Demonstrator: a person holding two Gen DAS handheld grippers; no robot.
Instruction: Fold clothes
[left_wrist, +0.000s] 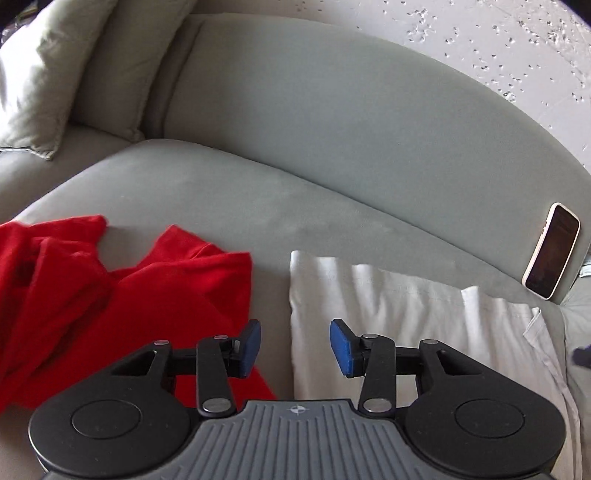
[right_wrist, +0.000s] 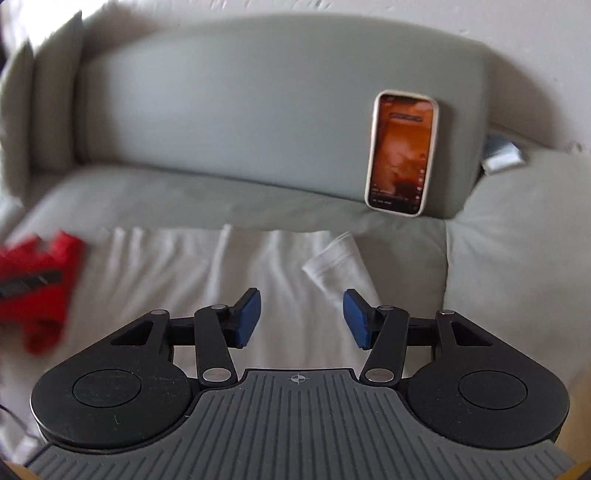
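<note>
Between the red garment (left_wrist: 92, 295) and white garment (left_wrist: 388, 314) a bare strip of sofa seat (left_wrist: 273, 206) runs to the backrest; a phone (right_wrist: 402, 153) leans there at the seat's right end.

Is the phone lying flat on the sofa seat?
No, the white-cased phone stands propped upright against the grey sofa backrest.

Sofa (left_wrist: 332, 155): red top (left_wrist: 110, 295), white shirt (left_wrist: 369, 314), phone (left_wrist: 552, 251).

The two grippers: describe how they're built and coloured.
The left gripper and right gripper look alike: blue pads on black linkage arms with silver pivot pins, two round black housings, and a grey ribbed plate bearing a small crosshair mark. No cables, hands or sleeves show.
</note>
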